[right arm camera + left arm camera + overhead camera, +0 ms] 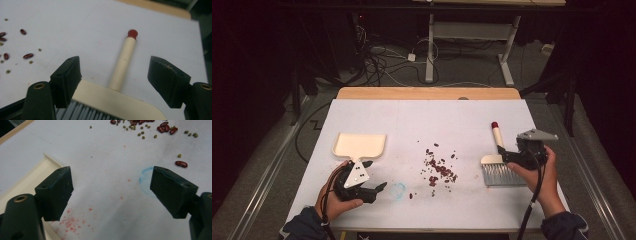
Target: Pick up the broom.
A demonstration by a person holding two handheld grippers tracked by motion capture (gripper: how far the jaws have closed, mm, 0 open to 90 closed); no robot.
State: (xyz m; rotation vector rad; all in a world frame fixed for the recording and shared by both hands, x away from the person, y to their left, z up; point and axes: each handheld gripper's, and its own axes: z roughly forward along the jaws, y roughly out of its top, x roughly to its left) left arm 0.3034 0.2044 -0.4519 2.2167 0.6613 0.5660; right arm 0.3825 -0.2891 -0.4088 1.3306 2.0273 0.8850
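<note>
Your right claw (113, 82) gapes over the brush (497, 165) at the table's (422, 115) right side, its handle between the jaws, seemingly untouched; your left claw (111, 192) hangs open beside the dustpan (359, 145); scattered beans (439, 167) lie between them.

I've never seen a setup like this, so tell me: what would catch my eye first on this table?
Probably the scatter of red and green beans in the middle of the white table. To their left lies a cream dustpan, with the left tongs open just below it. To the right lies a small brush with a red-tipped handle, and the right tongs stand open around the base of that handle, not yet pressing on it.
</note>
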